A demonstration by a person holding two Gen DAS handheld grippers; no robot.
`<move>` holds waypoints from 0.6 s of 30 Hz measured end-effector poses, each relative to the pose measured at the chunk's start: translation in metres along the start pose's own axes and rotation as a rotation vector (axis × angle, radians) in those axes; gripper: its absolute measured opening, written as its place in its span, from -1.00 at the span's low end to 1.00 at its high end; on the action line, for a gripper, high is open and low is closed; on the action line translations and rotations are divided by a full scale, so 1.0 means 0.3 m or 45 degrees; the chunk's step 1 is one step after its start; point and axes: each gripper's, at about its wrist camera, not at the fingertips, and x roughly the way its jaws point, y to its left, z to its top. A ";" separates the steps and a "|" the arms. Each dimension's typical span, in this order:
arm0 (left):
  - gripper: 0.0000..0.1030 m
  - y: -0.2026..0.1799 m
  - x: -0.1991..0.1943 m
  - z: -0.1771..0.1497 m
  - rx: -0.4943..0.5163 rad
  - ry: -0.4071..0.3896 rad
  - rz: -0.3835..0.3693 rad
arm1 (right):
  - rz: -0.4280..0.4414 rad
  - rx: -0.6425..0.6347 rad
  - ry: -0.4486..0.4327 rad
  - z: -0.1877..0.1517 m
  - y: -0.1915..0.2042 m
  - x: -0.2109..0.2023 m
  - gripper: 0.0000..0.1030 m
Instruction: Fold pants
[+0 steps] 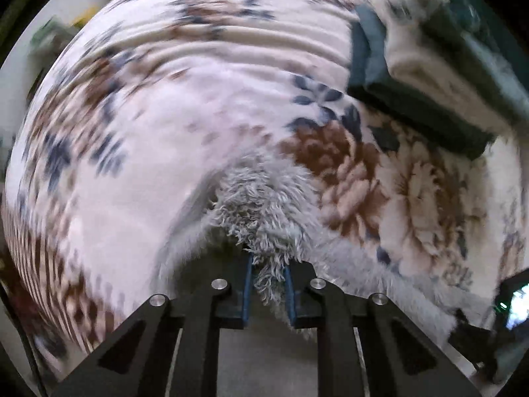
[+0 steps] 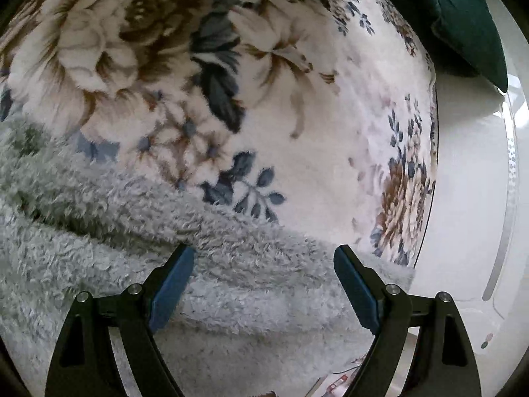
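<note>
1. The pants (image 2: 109, 231) are pale grey-green, of shaggy, long-pile fleece.
2. In the right wrist view they lie spread across the lower left of a floral blanket (image 2: 324, 152), with soft folds running across them and one edge reaching the blanket's border.
3. In the left wrist view a bunched tuft of the fabric (image 1: 264, 205) stands up, pinched into a narrow ridge.

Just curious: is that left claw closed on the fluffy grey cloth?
Shut: the left gripper pinches the fluffy grey pants between its blue pads.
</note>
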 end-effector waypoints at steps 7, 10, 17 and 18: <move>-0.74 0.219 -0.043 -0.284 -0.257 0.065 0.066 | 0.141 0.011 -0.028 -0.099 0.010 -0.088 0.73; -0.73 0.297 0.059 -0.390 -0.368 0.189 0.073 | 0.188 -0.011 -0.034 -0.142 0.036 -0.110 0.73; -0.36 0.332 -0.069 -0.443 -0.574 0.133 -0.150 | 0.796 0.302 0.091 -0.297 -0.032 -0.139 0.73; -0.22 0.329 -0.076 -0.440 -0.579 0.127 -0.171 | 0.898 0.363 0.136 -0.327 -0.037 -0.124 0.73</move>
